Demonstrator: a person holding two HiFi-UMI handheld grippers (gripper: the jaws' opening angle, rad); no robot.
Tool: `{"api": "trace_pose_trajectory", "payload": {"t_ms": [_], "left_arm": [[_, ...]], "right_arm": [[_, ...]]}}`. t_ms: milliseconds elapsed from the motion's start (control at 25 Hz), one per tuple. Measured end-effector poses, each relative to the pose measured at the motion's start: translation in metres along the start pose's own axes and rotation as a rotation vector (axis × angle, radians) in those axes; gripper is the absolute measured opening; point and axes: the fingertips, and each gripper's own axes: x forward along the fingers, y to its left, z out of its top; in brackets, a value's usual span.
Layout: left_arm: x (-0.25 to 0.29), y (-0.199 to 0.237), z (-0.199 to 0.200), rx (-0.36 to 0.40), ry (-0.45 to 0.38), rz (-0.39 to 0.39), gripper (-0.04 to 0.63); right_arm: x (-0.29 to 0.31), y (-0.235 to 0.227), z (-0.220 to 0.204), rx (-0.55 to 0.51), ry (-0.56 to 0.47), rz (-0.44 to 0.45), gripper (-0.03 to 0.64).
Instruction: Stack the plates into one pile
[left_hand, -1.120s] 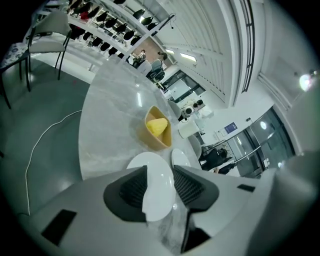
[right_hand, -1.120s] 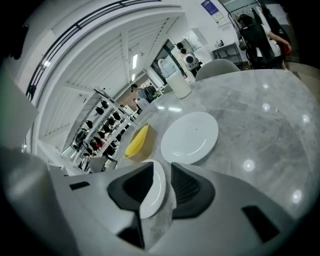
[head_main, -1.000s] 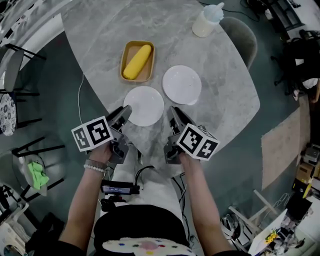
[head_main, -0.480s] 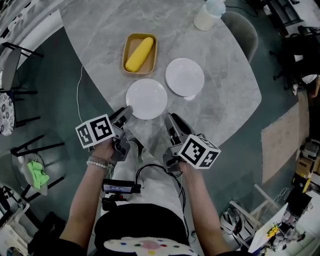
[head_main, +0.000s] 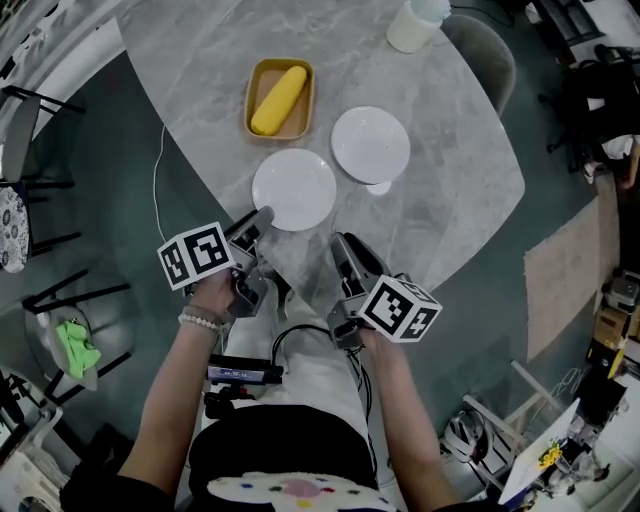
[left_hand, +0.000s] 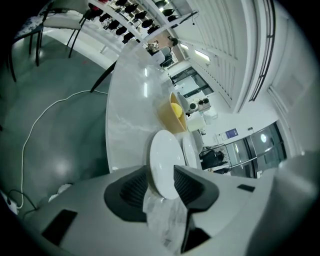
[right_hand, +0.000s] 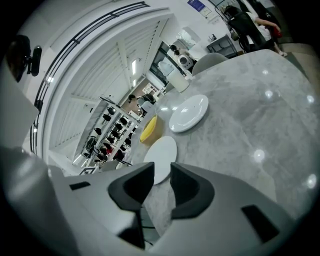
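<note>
Holding left gripper jaws wide at rim of near white plate | just closing right gripper jaws slightly, empty | leaving far white plate apart

A grey marble-patterned desk stands on a dark teal floor. On the desk lies a shallow rectangular tan tray with a yellow oblong thing in it. At the far edge stands a white bottle with a pale blue cap, and a grey chair is just beyond. A thin white cable runs over the floor, and a green cloth lies far left.
</note>
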Motion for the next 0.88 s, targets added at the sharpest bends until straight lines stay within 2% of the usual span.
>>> {"api": "trace_pose_trajectory", "payload": {"t_ms": [160,280,400,880], "left_arm": [[0.004,-0.003,-0.006,-0.047,0.021,-0.039,0.143],[0.006,0.001,-0.009,-0.036,0.034,-0.011,0.123],[0.006,0.007,-0.01,-0.03,0.042,0.028,0.05],[-0.007,-0.006,-0.012,-0.06,0.016,-0.007,0.031]], "right_arm": [[-0.003,0.0,-0.003,0.009,-0.007,0.003,0.098],[-0.006,0.0,-0.005,0.014,-0.009,0.002,0.095],[-0.007,0.001,-0.008,0.018,-0.006,0.003,0.092],[-0.001,0.012,-0.033,0.051,0.041,0.048,0.106]]}}
